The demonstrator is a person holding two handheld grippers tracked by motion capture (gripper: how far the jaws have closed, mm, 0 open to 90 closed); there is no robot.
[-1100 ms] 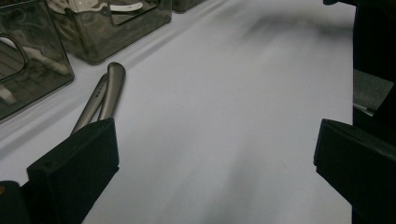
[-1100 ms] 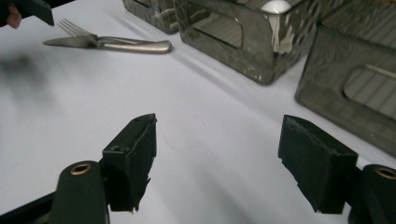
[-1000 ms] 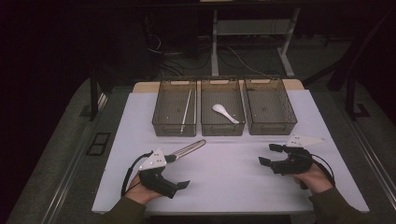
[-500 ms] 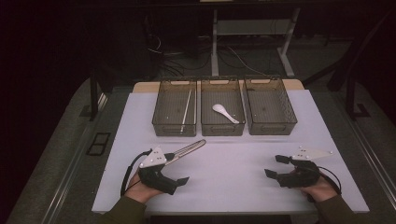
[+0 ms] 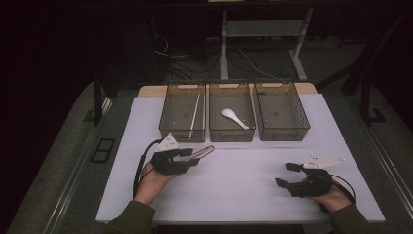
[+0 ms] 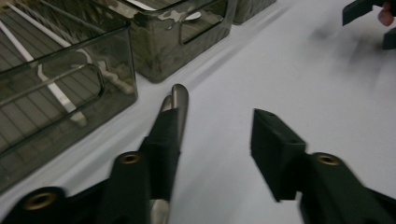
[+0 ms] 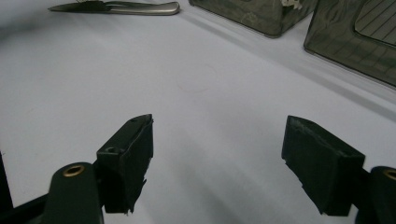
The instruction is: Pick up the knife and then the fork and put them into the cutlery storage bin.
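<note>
step in hand: grasping metal utensil [image 6: 179,105] off white surface [image 5: 234,180]. left tool [image 6: 212,135], jaws just closing, one pad against handle, other pad apart, not clenched. right tool [image 7: 217,156] released, idle, well apart. next: finish squeeze, lift toward trays [image 5: 182,131] just ahead.

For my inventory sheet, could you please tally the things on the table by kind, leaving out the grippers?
Clear bins: 3
White spoon: 1
Pale chopsticks, left bin: 1 pair, it seems
Metal utensil at left gripper: 1
Total: 6
</note>
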